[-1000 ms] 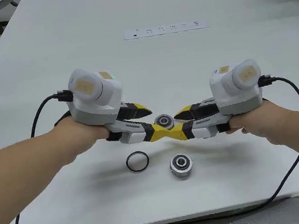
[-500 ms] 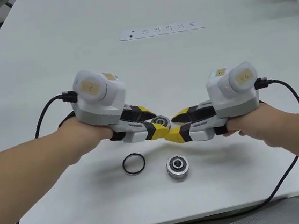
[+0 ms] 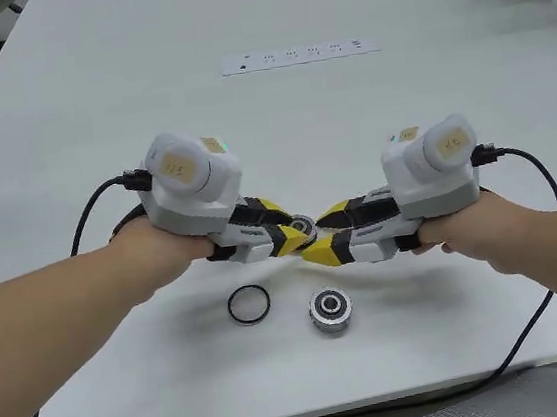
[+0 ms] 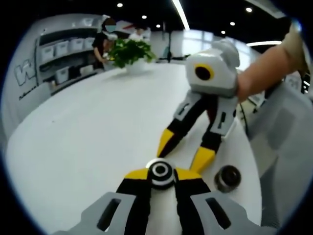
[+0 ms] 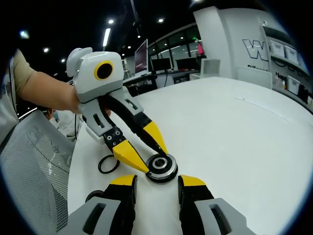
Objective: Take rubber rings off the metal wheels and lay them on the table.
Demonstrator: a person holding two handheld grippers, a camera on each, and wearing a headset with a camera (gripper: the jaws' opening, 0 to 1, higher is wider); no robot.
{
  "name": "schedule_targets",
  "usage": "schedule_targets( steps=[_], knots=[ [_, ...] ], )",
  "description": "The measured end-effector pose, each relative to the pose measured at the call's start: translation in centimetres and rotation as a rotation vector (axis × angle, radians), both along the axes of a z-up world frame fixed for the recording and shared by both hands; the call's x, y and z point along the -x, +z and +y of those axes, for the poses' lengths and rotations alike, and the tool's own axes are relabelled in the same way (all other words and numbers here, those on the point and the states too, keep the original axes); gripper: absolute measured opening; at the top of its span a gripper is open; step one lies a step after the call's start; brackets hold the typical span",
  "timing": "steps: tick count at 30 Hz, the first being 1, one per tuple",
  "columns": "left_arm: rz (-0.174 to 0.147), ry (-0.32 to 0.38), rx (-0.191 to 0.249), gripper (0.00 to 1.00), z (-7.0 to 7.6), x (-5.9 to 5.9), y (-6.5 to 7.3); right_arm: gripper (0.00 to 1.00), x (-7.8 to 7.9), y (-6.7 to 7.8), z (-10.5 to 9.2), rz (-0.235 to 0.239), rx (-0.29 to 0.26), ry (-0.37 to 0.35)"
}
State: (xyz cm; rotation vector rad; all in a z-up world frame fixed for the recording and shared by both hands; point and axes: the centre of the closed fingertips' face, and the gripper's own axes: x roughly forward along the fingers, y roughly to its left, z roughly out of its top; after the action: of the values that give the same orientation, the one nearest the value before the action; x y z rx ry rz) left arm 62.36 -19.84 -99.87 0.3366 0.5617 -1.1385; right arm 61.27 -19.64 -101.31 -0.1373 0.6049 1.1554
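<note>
At centre frame in the head view, the left gripper (image 3: pixel 284 236) has its yellow-tipped jaws clamped tight on a small metal wheel (image 5: pixel 162 167), holding it in the air above the white table (image 3: pixel 96 108). The right gripper (image 3: pixel 322 234) faces it. Its jaws are parted and hold nothing, and in the right gripper view their tips sit just short of the wheel.

A dark band, apparently the rubber ring to be removed, runs round the held wheel's rim. One loose rubber ring (image 3: pixel 249 304) already lies flat on the table in the lower centre. Just to its right is a second wheel (image 3: pixel 330 308).

The wheel is likely rigid, smooth and heavy for its size, so it needs a firm clamp. The ring should be light, soft and stretchy, with some grip to it. It is probably best pinched at its outer edge, on a part the left jaws leave free, and peeled sideways off the rim.

A large "W" begins the wall lettering (image 5: pixel 255 49) at upper right in the right gripper view, and the rest is unreadable. Markings on the power strip (image 3: pixel 299 56) at top centre are too small to read.
</note>
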Motion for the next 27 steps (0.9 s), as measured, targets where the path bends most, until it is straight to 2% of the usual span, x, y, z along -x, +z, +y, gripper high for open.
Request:
schedule_targets(
  steps=[2, 19, 27],
  knots=[
    [-0.028, -0.021, -0.024, 0.17, 0.0, 0.2, -0.1, 0.31, -0.1, 0.0, 0.0, -0.002, -0.001, -0.001],
    [-0.032, 0.004, -0.029, 0.14, 0.1, -0.1, 0.0, 0.31, -0.4, 0.3, 0.5, -0.028, -0.007, -0.012],
    [-0.032, 0.010, -0.031, 0.14, 0.2, -0.2, -0.1, 0.31, -0.5, 0.2, 1.2, -0.065, 0.017, 0.007]
  ],
)
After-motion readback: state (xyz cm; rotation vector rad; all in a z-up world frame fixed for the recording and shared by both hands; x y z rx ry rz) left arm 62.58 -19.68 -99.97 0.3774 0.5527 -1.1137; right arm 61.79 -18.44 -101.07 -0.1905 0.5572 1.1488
